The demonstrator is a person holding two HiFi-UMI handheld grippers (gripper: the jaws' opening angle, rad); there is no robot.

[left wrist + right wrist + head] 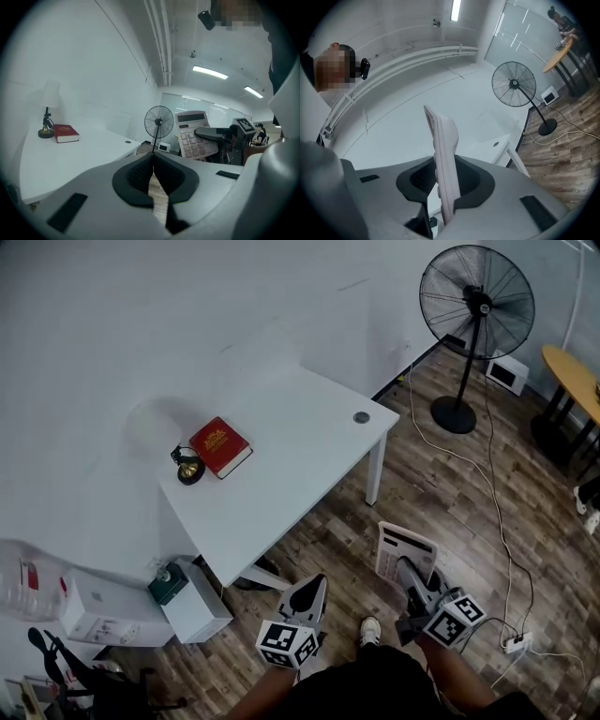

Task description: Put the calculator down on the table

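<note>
Wood-plank floor [469, 521] all around, and a white table [281, 465] pushed up against the wall ahead. The calculator [396, 545] isn't on it yet. It's out over the floor, short of the table's near corner, clamped in the right tool [409, 574].

The right gripper view shows the grip pretty well. The jaws are pinched on the calculator's lower end, one pad on each face, so most of the body sticks out ahead of them, standing on edge. I'd guess that's on purpose. Holding it by the tail end leaves the long part free to touch down first, and then you just tip it flat and let go.

The left tool [312, 592] is clenched shut on nothing, just riding along beside the right one. From its camera you can see the keypad side of the calculator facing it. Makes sense, since this is a one-hand job and it has nothing to do.

On the table, a red book [219, 447] and a little lamp [188, 468] sit touching each other at the wall end, with a small round cap [362, 417] near the far corner. They're tucked out of the way, so my bet is the open near stretch is the landing spot. The fan [476, 301] stands well apart from all this.
</note>
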